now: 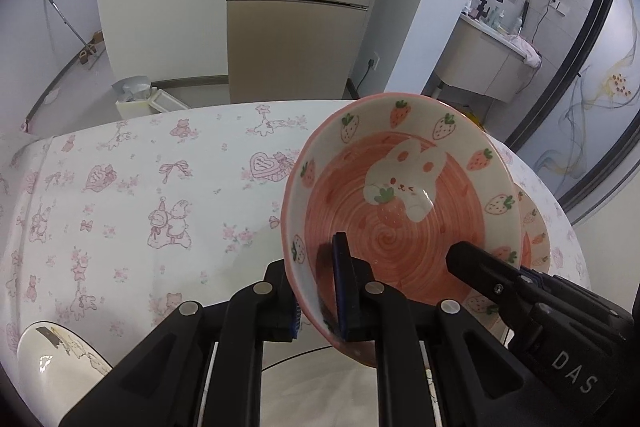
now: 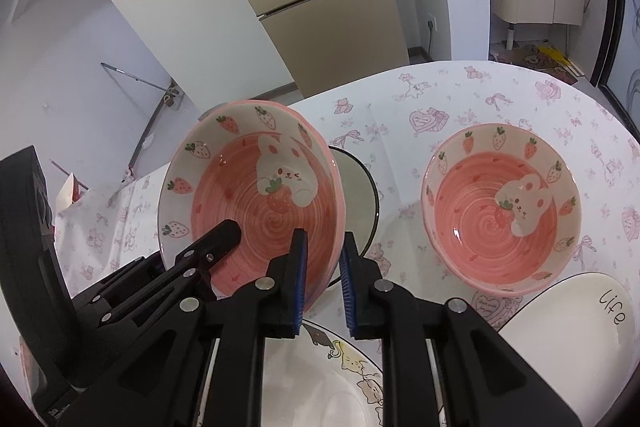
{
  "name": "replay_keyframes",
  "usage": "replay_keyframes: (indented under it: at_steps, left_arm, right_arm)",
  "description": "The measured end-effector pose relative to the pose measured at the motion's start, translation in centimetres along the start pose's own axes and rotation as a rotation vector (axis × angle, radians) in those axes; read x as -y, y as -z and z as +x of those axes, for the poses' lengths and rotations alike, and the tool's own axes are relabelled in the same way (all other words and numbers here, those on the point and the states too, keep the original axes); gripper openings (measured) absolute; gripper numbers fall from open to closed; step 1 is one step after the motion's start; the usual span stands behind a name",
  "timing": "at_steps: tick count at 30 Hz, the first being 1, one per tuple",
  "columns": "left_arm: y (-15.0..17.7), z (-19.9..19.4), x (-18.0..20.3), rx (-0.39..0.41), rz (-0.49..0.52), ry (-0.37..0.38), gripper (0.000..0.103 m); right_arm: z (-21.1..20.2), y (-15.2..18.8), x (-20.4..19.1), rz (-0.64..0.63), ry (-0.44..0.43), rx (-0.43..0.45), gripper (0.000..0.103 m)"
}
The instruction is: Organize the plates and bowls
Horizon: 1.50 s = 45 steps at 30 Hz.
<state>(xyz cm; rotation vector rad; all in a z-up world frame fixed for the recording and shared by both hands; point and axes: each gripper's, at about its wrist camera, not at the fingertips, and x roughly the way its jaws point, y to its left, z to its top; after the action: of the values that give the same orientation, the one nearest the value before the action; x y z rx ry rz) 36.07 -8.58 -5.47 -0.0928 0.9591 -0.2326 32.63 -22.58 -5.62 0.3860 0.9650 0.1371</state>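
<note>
A pink bowl [image 1: 400, 207] [image 2: 248, 195] with a bunny and strawberries hangs tilted over the table, held from both sides. My left gripper [image 1: 318, 303] is shut on its left rim, one pad inside the bowl and one outside. My right gripper [image 2: 323, 283] is shut on the opposite rim; one of its fingers [image 1: 472, 263] shows inside the bowl in the left wrist view. A left finger [image 2: 220, 235] shows likewise in the right wrist view. A second matching bowl [image 2: 500, 215] [image 1: 534, 223] stands upright on the table to the right.
The round table wears a white cloth with pink prints [image 1: 140, 187] [image 2: 460, 99]. Below the held bowl lie a cat-print plate [image 2: 344, 379] and a black-rimmed white plate [image 2: 362, 195]. A white plate marked "life" [image 2: 572, 315] sits near right, another plate [image 1: 48, 363] near left.
</note>
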Motion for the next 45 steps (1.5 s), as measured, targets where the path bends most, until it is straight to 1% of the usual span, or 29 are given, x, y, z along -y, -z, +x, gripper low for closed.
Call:
replay_keyframes:
  at_steps: [4,6,9,12,16,20,24,27,33,39,43,44,45]
  left_arm:
    - [0.2,-0.2,0.5,0.026,0.013,-0.027,0.013]
    - [0.4,-0.3,1.1,0.041,0.039,-0.052,0.014]
    - [0.4,-0.2,1.3,0.039,0.044,-0.052,0.014]
    - [0.4,-0.1,1.1,0.036,0.044,-0.056,0.014]
    - [0.7,-0.1,1.4,0.056,0.052,-0.084,0.014]
    - [0.7,0.1,1.4,0.071,0.062,-0.086,0.014]
    - [0.7,0.3,1.4,0.063,0.076,-0.105,0.015]
    - [0.7,0.3,1.7,0.041,0.092,-0.136,0.015]
    - [0.8,0.4,1.7,0.016,0.099,-0.164,0.016]
    - [0.6,0.5,1.4,0.003,0.09,-0.154,0.017]
    - [0.7,0.5,1.7,0.005,0.105,-0.172,0.018]
    - [0.7,0.6,1.7,0.004,0.109,-0.174,0.018]
    - [0.7,0.6,1.8,0.0,0.113,-0.174,0.022]
  right_arm:
    - [0.1,-0.1,0.0,-0.002,0.003,-0.005,0.015]
    - [0.0,-0.1,0.1,-0.001,0.004,-0.009,0.015]
    - [0.0,-0.2,0.1,-0.004,0.016,-0.011,0.015]
    - [0.0,-0.2,0.2,0.0,0.007,-0.014,0.015]
    - [0.2,-0.2,0.2,-0.006,0.01,-0.018,0.015]
    - [0.5,-0.2,0.3,-0.003,0.008,-0.018,0.015]
    - [0.9,-0.2,0.6,0.011,-0.006,-0.038,0.015]
    - [1.1,-0.1,0.5,0.01,-0.006,-0.049,0.015]
    - [0.7,0.0,0.1,-0.015,0.016,-0.038,0.015]
    - [0.3,0.0,-0.4,-0.053,0.044,-0.031,0.015]
    - [0.1,0.1,-0.3,-0.054,0.055,-0.028,0.015]
    - [0.1,0.1,-0.4,-0.055,0.06,-0.027,0.015]
    - [0.0,0.1,-0.4,-0.056,0.065,-0.026,0.015]
